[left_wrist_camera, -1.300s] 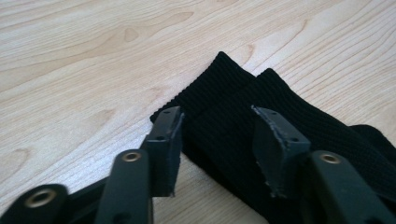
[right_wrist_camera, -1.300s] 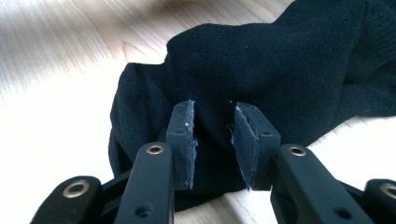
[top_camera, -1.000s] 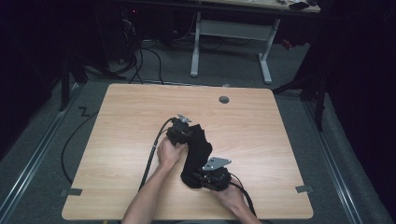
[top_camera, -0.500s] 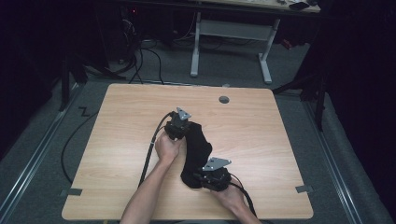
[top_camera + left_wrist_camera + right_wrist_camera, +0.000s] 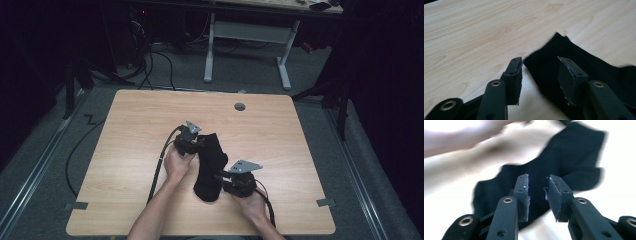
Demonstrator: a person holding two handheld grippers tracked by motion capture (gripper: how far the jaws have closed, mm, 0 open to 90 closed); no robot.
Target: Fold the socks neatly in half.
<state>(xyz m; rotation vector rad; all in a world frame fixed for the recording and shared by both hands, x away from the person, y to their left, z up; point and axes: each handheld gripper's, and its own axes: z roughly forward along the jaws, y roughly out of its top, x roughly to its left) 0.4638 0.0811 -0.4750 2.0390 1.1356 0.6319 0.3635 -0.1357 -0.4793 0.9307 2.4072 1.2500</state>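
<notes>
**Sock loose, both grippers off it**

With jaws just spreading at the cuff, left gripper letting go of the black sock, lying mid-frame on the table. Right gripper, jaws parted and pinching nothing, hovering over the lower end. Risking a snag: ragged pads catching ribbing and dragging the sock askew.

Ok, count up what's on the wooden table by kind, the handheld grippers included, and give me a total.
Black sock: 1
Handheld grippers: 2, the left gripper and the right gripper
Total: 3
</notes>
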